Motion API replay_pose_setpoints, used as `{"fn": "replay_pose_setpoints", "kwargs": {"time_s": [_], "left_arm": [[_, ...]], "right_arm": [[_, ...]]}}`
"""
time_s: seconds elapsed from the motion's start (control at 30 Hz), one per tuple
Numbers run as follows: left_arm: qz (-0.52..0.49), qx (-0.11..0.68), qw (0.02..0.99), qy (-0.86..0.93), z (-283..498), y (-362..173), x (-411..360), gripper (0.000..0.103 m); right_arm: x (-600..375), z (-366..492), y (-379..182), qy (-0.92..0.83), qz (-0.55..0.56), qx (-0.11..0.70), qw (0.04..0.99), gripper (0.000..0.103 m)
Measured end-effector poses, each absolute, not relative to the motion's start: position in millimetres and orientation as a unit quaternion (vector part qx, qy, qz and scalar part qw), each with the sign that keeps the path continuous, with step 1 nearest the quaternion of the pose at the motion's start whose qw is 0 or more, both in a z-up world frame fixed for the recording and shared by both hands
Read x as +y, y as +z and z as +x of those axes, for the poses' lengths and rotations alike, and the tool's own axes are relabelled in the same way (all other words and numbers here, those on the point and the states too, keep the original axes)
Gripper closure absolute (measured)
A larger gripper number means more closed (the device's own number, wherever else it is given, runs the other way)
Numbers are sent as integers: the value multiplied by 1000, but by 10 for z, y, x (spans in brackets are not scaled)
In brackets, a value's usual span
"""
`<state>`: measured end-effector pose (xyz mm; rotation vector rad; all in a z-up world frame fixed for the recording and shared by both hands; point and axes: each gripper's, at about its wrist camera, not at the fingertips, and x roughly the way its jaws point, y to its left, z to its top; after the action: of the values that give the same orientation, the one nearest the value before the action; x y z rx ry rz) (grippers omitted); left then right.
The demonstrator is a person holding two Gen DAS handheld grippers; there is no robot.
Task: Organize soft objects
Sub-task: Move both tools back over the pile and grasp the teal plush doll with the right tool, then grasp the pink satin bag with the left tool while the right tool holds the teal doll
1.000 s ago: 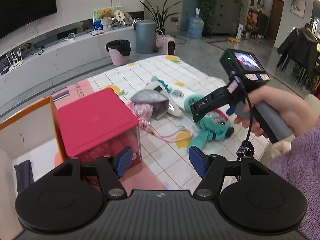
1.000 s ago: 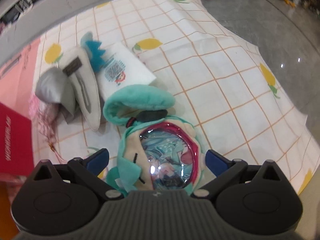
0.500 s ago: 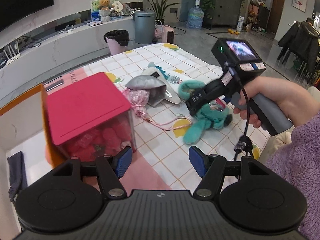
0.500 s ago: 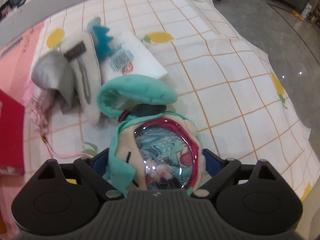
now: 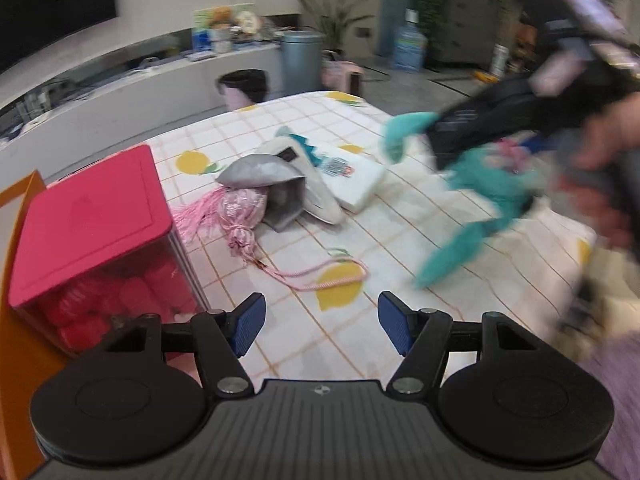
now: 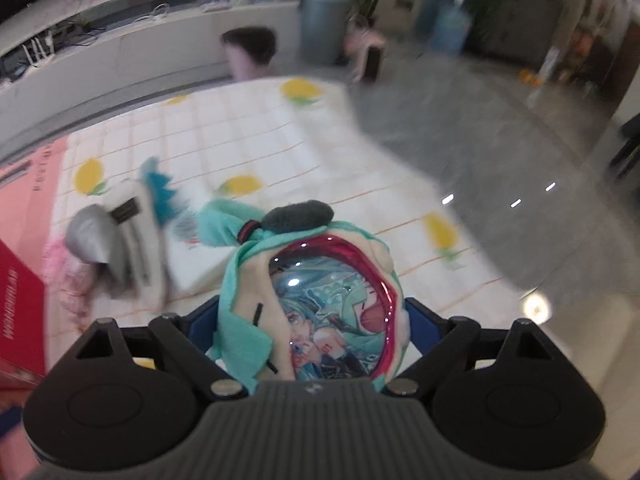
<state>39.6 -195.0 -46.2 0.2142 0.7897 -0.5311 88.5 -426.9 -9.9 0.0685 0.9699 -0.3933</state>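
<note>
A teal plush doll point(image 6: 312, 292) with a shiny picture badge on its front sits between the blue pads of my right gripper point(image 6: 308, 320), which is shut on it. In the left wrist view the doll point(image 5: 480, 184) hangs blurred above the checked cloth point(image 5: 400, 248), limbs dangling, under the right gripper point(image 5: 480, 132) and the person's hand. My left gripper point(image 5: 320, 320) stands open with nothing between its fingers, low over the cloth beside the red-lidded clear box point(image 5: 88, 216). A grey pouch point(image 5: 260, 176), a pink tasselled pouch point(image 5: 240, 208) and a white packet point(image 5: 352, 176) lie on the cloth.
An orange carton wall point(image 5: 16, 240) stands left of the box. A pink cord point(image 5: 328, 276) trails across the cloth ahead of the left gripper. Beyond the table are a bin point(image 5: 244, 88), a grey can point(image 5: 300, 60) and a long white counter point(image 5: 120, 92).
The right gripper has shut on the teal doll and lifted it off the cloth. The left gripper has come lower and closer to the pouches and the box.
</note>
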Motion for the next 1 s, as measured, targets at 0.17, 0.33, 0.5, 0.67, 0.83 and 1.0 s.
{"fn": "replay_pose_setpoints", "kwargs": {"time_s": [0.17,0.33,0.5,0.67,0.83,1.0], "left_arm": [[82,361,913,-169,552,-618,-2106,27],[148,339,925,-85,745,-780,-2381,27],[184,326,927,-12,913,-957,-2564,32],[191,333,923,-25,977,-1039,-2696,33],[195,318,928,-6,1037,-1036,-2763,42],[207,299,931,36,1221,-1060,-2871,45]], "right_arm": [[-4397,742,-77,-206,26,464,861,12],[-4437,728,-62,-197,46,448,871,12],[-4329,781,-86,-168,39,446,878,12],[-4336,808,-100,-165,43,446,879,12],[-4376,811,-117,-182,46,447,875,12],[-4344,833,-131,-179,41,447,876,12]]}}
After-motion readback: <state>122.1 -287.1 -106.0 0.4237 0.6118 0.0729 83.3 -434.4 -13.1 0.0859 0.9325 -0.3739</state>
